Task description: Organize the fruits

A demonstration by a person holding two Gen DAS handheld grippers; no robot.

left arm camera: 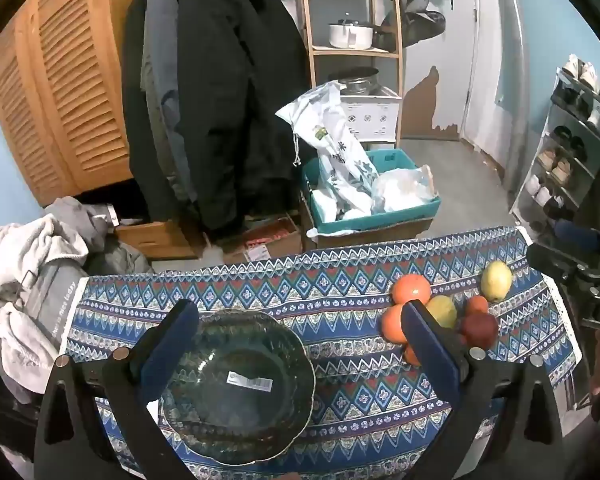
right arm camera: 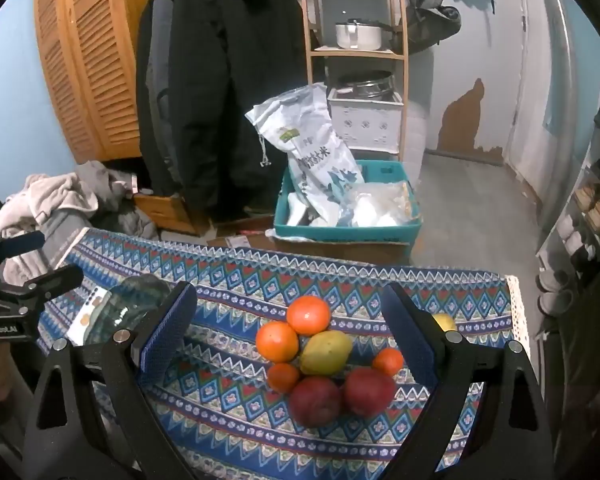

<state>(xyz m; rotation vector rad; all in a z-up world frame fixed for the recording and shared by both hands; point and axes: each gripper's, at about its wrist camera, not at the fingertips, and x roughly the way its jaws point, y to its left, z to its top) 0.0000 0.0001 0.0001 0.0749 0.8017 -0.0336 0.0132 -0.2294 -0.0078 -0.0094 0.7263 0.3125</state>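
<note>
A table draped in a blue patterned cloth point(left arm camera: 340, 300) holds everything. The left gripper point(left arm camera: 300, 344) hangs above the near left part of the table with its jaws spread wide, nothing between them; below it sits a glass bowl point(left arm camera: 236, 388) with a scalloped rim and a white barcode sticker point(left arm camera: 249, 381) showing inside it. The bowl has no fruit in it.

The fruit lies in a loose heap toward the right side of the table, apart from the bowl. The right gripper point(right arm camera: 296, 328) hovers over that heap, its jaws also spread wide and gripping nothing. Between its blue pads point(right arm camera: 168, 332) I can see two large oranges point(right arm camera: 308, 315) touching each other at the far side of the heap, a yellow-green mango point(right arm camera: 326, 352) just beside them, two small tangerines point(right arm camera: 283, 378) on either side of the mango, and two red apples point(right arm camera: 315, 401) side by side at the near edge of the heap. One more yellow fruit point(left arm camera: 496, 280) sits on its own near the far right corner, half hidden behind the right finger in the right wrist view.

Beyond the far edge stand a teal crate point(right arm camera: 348, 228) with a rice sack point(right arm camera: 312, 152) in it, and dark coats point(right arm camera: 220, 92) hanging by a slatted wooden wardrobe point(right arm camera: 88, 60).
</note>
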